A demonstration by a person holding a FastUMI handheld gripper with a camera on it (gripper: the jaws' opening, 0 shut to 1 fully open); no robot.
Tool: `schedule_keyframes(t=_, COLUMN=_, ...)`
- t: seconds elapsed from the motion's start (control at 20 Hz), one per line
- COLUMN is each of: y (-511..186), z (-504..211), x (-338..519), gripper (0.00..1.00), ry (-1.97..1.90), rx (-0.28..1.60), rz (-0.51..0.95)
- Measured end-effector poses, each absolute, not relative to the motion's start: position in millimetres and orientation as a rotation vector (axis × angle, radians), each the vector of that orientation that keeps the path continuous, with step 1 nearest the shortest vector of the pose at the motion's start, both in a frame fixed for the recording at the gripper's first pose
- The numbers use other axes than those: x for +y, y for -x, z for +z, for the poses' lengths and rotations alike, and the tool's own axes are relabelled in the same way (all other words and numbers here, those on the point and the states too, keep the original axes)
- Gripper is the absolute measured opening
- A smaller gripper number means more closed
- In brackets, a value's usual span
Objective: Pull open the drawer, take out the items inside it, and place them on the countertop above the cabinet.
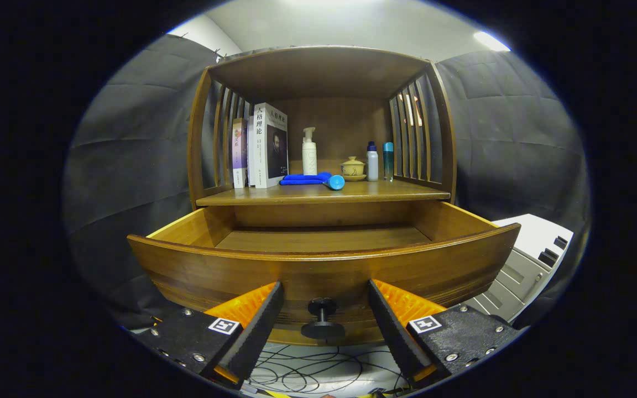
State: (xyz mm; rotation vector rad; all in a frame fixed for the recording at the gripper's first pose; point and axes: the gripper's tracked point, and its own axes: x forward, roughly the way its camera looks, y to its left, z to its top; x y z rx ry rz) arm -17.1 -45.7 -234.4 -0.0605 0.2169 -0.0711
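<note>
Two fingers (266,318) spread wide apart, one on each side of the drawer knob (322,319), neither touching it; gripper (324,312) held level with the drawer front. Knob dark and round, standing out from the middle of the front panel, squarely in the gap between the fingers.

Drawer (324,265) pulled well out of the wooden cabinet (318,72), its curved front just ahead of the fingertips. Bare wooden floor visible inside; part nearest the front hidden behind the panel, so contents there impossible to judge.

Countertop (385,190) directly above the drawer, beyond the fingers, already carrying several things. At its left end, books (269,145) standing upright against the slatted side. Beside them a folded blue cloth (302,178) lying flat, with a blue rounded object (336,182) at its right end, touching or nearly so. Behind the cloth a white pump bottle (309,152), upright. Further right a small lidded cup (353,167) on a saucer, then a white bottle (372,162) with a blue cap and a teal bottle (387,160), both upright and close together near the right-hand slats.

Tangled cables (307,370) on the floor below the drawer. Grey unit (523,271) off to the right of the cabinet.
</note>
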Motion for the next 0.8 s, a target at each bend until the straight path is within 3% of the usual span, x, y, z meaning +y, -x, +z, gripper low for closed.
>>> schedule_keyframes(t=0.8, y=-87.6, z=-231.0, x=-53.1, gripper=0.96, ry=0.056, rx=0.183, rz=-0.065)
